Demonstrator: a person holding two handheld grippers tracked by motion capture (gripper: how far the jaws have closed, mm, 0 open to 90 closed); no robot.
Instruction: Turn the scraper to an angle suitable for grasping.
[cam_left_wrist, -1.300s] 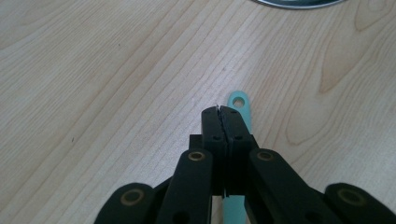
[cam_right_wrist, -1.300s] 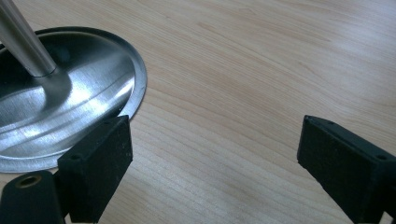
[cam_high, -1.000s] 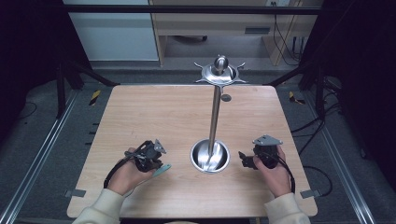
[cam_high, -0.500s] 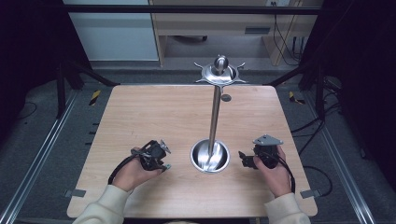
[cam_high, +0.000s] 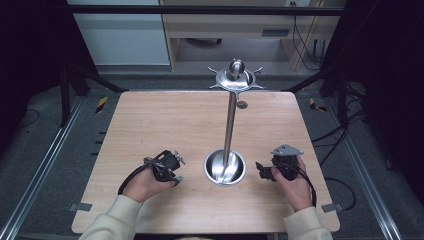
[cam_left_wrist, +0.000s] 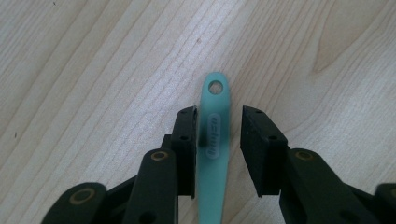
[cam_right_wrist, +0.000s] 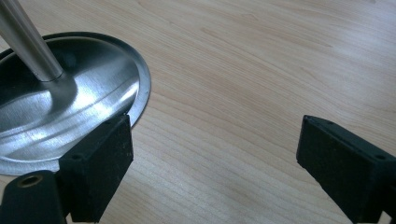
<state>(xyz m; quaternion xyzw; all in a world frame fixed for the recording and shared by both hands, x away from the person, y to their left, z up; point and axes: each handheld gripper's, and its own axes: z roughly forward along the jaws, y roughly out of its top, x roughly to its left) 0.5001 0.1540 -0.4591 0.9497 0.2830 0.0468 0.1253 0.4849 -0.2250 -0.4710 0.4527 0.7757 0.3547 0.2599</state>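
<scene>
Pale wood table (cam_high: 150, 125) under a fixed overhead camera, dark floor and a cabinet beyond its far edge. At centre stands a steel stand (cam_high: 229, 130), its round base (cam_high: 225, 168) near the front, a spiked disc (cam_high: 235, 77) on top. My left gripper (cam_high: 172, 170), left of the base, has its jaws parted around a teal handle (cam_left_wrist: 212, 140) lying flat on the wood; one jaw touches it, the other stands just clear, and the handle's holed end pokes out past the tips. My right gripper (cam_high: 263, 171), right of the base, has its jaws spread wide over bare wood, one tip just beside the base's rim.
</scene>
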